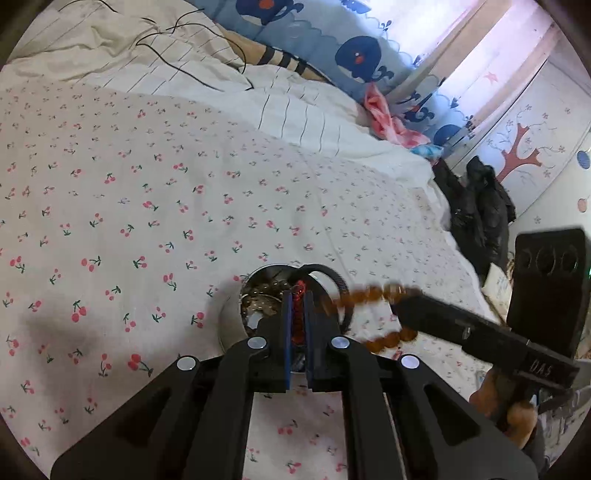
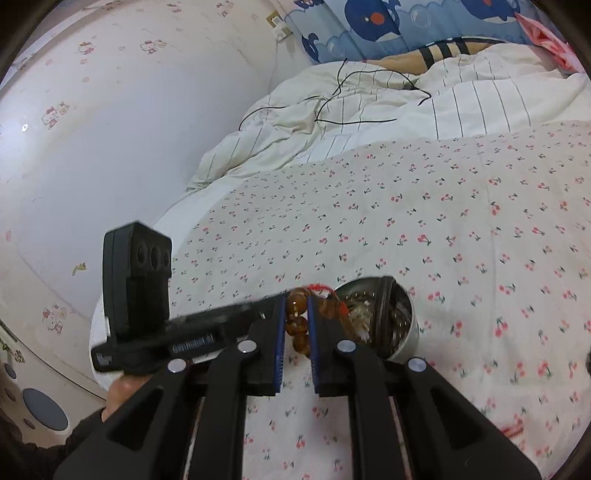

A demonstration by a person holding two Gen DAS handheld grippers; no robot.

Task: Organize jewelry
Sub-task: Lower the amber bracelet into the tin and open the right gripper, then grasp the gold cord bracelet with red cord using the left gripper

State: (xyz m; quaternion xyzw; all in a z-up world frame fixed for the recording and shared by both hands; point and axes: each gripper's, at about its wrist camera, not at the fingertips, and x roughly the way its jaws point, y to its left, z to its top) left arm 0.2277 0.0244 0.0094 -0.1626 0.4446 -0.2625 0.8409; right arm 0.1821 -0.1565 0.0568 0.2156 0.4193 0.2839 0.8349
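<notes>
Left gripper (image 1: 299,295) pinches a red cord, right gripper (image 2: 296,310) clamps the amber bead bracelet (image 2: 298,326), both just over the metal tin (image 2: 400,325) on the cherry-print bedsheet (image 2: 443,229); tangled strands could snag and tip the tin.

I see a cherry-print white bedsheet (image 1: 147,184), a striped cream duvet (image 2: 369,122) with a thin black cable (image 2: 354,96) on it, and a whale-pattern blue curtain (image 2: 388,22).
</notes>
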